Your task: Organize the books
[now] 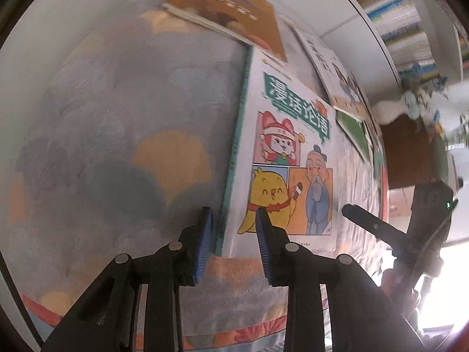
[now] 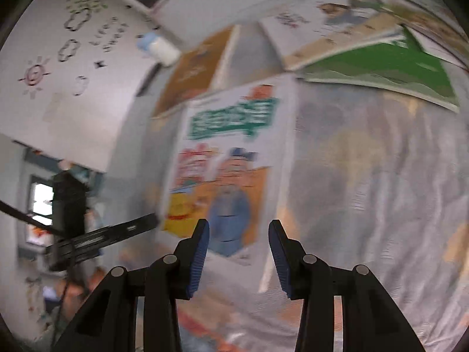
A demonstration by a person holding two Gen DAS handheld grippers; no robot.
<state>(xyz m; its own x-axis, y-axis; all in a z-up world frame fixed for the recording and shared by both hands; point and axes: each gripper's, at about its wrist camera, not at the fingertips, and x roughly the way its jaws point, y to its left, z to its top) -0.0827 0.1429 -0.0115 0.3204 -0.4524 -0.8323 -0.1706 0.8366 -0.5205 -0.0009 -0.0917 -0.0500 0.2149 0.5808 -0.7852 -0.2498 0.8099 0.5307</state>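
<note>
The cartoon book [image 1: 288, 158], white-covered with a green title banner and a teal spine, is lying flat on the patterned blanket [image 1: 123, 135], with a brown book [image 1: 231, 8] just beyond its far end and a green book [image 2: 387, 67] off to its other side. The left gripper [image 1: 234, 245] is hovering with its jaws partly apart astride the book's near spine corner, gripping nothing, while the right gripper [image 2: 239, 256] is hanging over the book's near edge, jaws likewise parted and empty
</note>
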